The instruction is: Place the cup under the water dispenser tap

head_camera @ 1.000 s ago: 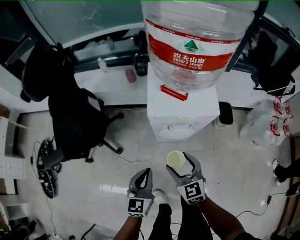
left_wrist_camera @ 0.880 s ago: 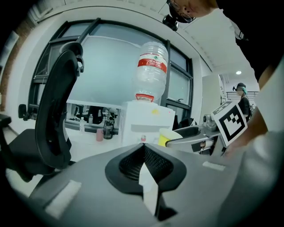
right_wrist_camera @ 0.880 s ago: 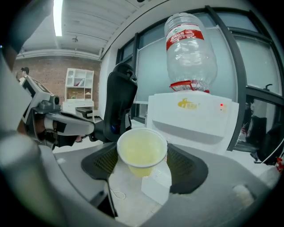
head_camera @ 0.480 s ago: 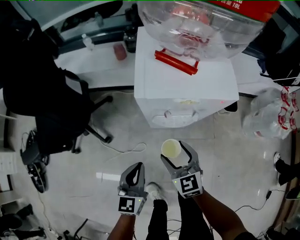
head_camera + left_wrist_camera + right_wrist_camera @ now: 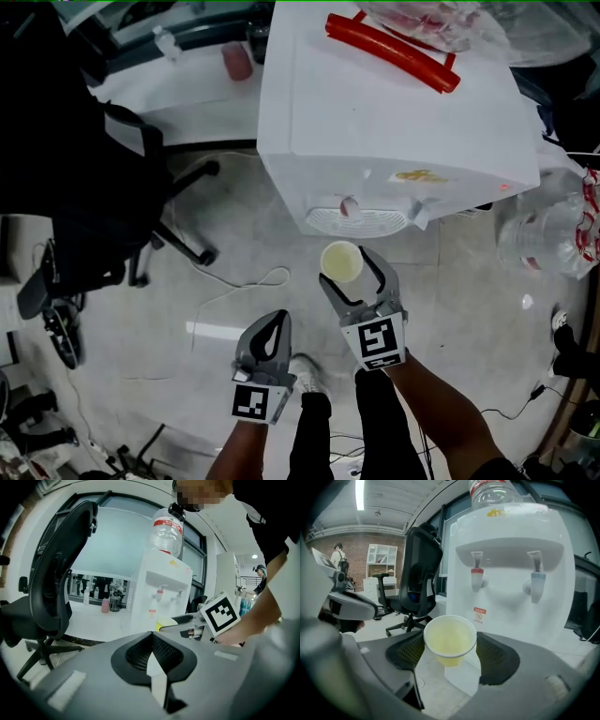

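A pale yellow paper cup (image 5: 341, 262) hangs upright over the floor, with my right gripper (image 5: 343, 269) shut on it, one pad on each side. It is just in front of the white water dispenser (image 5: 394, 122), short of the drip grille (image 5: 356, 223). In the right gripper view the cup (image 5: 450, 638) sits below and left of the red tap (image 5: 476, 577), and the blue tap (image 5: 536, 581) is further right. My left gripper (image 5: 277, 321) is shut and empty, lower left of the cup. In the left gripper view its pads (image 5: 152, 654) meet, with the cup (image 5: 164, 624) beyond them.
A black office chair (image 5: 84, 169) stands on the left, with a white cable (image 5: 244, 286) on the floor between it and me. A clear plastic bag (image 5: 553, 234) lies to the right of the dispenser. The bottle's red handle (image 5: 394, 52) lies on the dispenser top. A pink bottle (image 5: 236, 61) stands on the ledge behind.
Both grippers have sunk and the view has dropped toward the dispenser, so its front and taps now show. The cup stays in the right gripper, closer to the drip grille.
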Tool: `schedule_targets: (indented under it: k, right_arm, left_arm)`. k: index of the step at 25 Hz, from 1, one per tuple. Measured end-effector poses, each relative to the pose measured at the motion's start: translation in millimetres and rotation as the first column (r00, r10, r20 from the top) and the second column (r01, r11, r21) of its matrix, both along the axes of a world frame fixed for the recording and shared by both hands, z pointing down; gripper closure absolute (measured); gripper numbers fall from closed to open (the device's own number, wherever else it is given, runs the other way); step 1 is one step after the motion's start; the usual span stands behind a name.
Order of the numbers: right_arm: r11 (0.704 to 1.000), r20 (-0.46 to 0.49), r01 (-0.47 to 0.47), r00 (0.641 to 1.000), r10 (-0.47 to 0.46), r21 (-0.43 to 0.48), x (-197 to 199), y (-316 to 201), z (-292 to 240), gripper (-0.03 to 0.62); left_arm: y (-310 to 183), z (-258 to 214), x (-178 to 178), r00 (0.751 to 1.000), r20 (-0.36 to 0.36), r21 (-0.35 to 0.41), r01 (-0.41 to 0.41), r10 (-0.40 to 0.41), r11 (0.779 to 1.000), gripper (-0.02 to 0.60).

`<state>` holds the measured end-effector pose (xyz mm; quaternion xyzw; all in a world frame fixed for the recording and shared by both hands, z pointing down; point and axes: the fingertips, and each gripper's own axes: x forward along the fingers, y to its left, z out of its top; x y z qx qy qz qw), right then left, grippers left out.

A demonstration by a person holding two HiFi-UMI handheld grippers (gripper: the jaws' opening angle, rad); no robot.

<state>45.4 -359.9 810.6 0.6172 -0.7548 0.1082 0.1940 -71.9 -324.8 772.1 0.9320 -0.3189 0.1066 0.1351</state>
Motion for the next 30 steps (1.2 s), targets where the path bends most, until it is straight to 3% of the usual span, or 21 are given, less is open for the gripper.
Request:
schedule_targets:
  k: [14, 30]
  right_arm:
    - [0.996, -0.023, -0.091, 0.996, 0.090, -0.023, 31, -52, 33, 0.250]
    - [0.992, -0.021, -0.118, 0.993, 0.117, -0.055, 40, -74, 49, 0.246]
  left_arm:
    - [-3, 21, -1, 1.000, 0.019, -0.014, -0.002, 0.002, 1.000, 0.563]
    - [8, 28, -3, 1.000, 0.025, -0.042, 0.013, -0.012, 0.999, 0.563]
